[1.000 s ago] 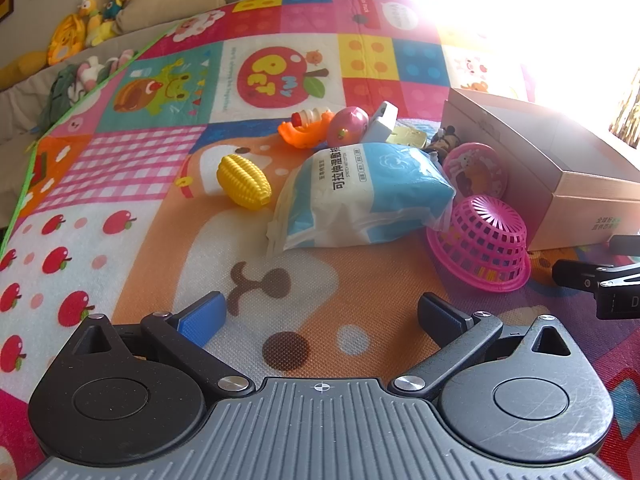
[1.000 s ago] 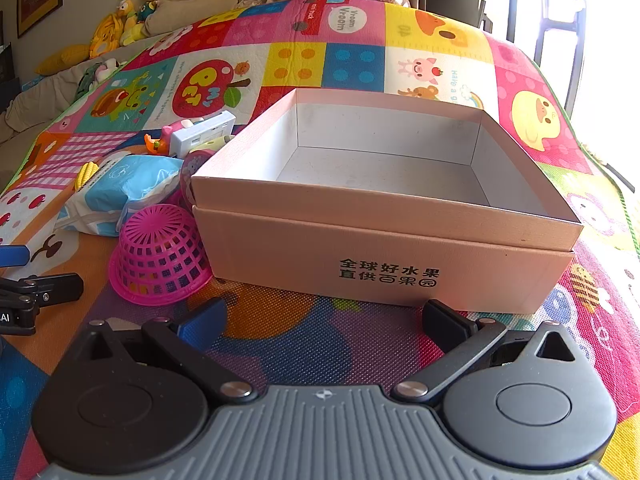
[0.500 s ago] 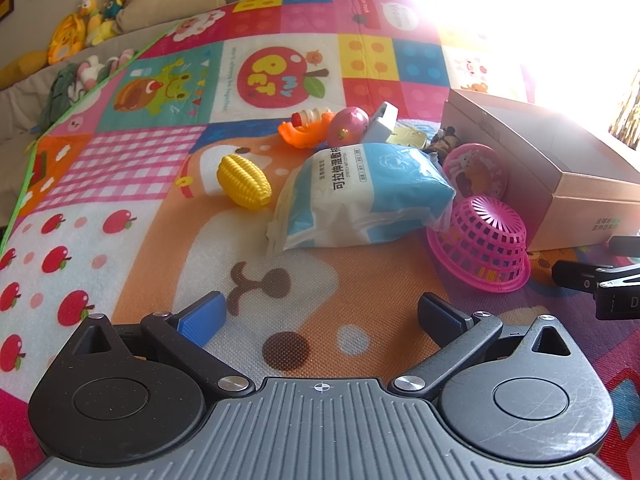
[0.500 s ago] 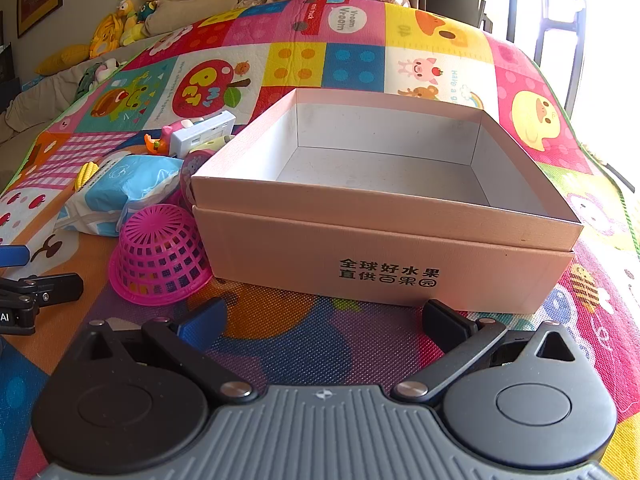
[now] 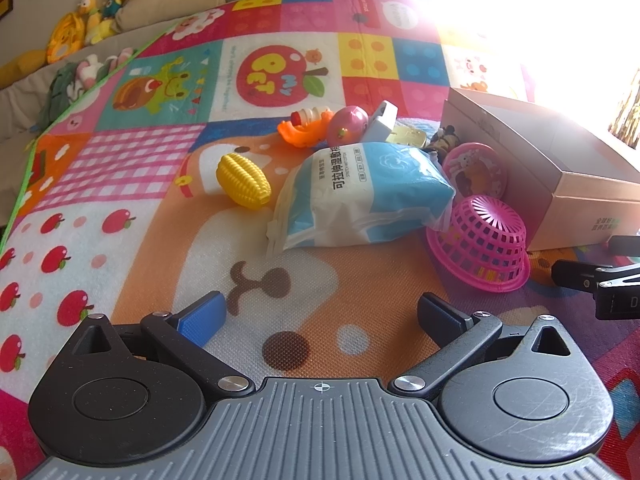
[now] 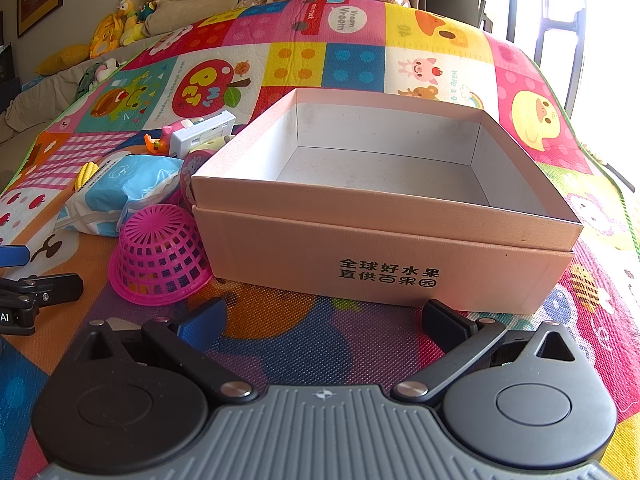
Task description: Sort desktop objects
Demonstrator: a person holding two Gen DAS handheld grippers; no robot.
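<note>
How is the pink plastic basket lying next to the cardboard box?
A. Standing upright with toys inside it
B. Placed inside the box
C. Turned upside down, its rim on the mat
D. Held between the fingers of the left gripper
C: the pink basket shows its closed bottom on top and its wide rim on the mat, just beside the cardboard box, and no gripper touches it.

I see a play mat (image 5: 160, 184) in bright patchwork squares: pink gingham, red apples on white, yellow and blue dots. On it, the toy corn (image 5: 242, 181) is yellow, the upturned basket (image 5: 478, 249) a magenta lattice, the wipes pack (image 5: 360, 196) blue and white. The cardboard box (image 6: 384, 256) is pale pink with black lettering and a white inside.
</note>
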